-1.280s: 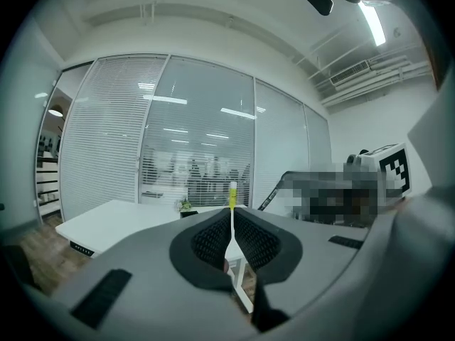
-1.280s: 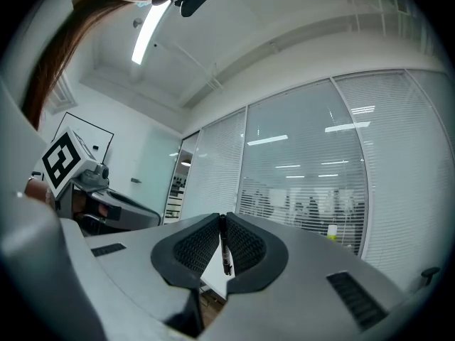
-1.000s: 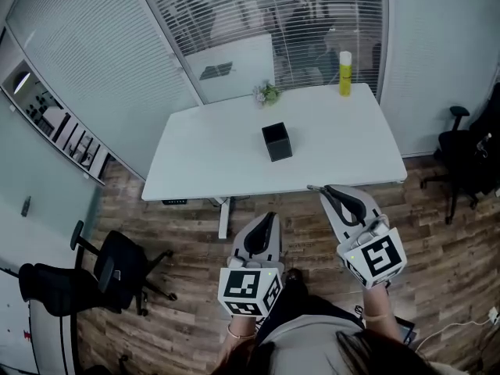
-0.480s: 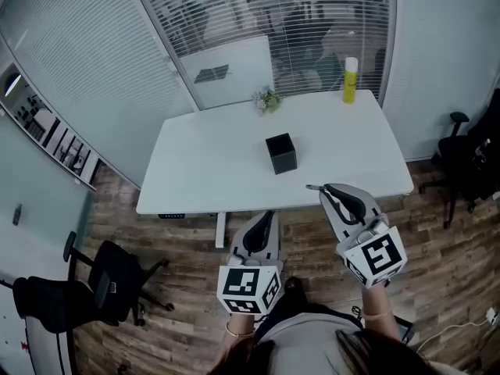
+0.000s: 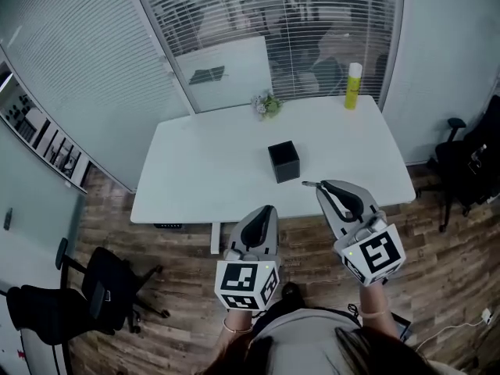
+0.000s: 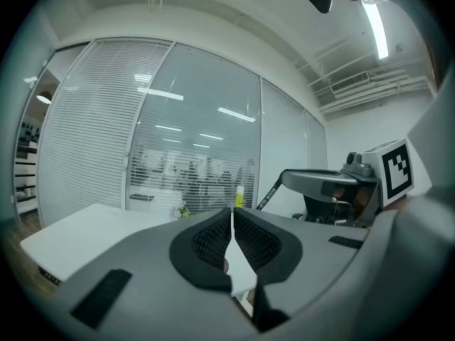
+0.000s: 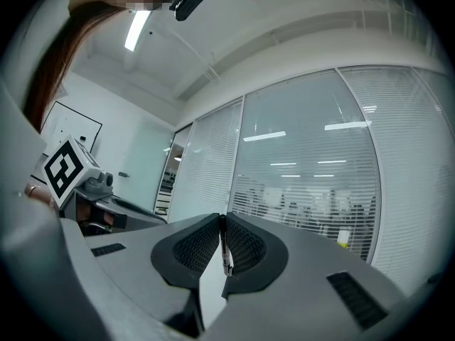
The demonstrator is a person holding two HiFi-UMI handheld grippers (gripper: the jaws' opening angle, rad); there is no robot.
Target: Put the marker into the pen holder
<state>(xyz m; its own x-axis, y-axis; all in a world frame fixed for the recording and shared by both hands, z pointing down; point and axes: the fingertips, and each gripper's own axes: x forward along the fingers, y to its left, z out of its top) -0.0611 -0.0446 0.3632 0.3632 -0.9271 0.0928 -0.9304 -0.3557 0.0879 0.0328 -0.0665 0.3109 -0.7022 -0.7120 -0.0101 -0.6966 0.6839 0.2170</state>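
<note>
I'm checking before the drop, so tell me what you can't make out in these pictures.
- Inside of the black square pen holder: head view, too small and dark.
- Thin dark marker: right gripper view, mostly hidden between the pads of the right gripper.
- Yellow bottle, its label: head view, too small.

**White table ahead of me, three things on top**

The white table point(image 5: 211, 178) stands on the wood floor point(image 5: 437, 287), a rectangle with one long edge turned toward me. The black pen holder point(image 5: 283, 162), square and open-topped, sits upright near the middle of the top, a little to my right. Along the far edge, a small bunch of greenery point(image 5: 266, 105) sits about halfway across. A yellow bottle point(image 5: 354, 86) with a white cap stands upright by the far right corner. All three stand well apart from one another.
</note>
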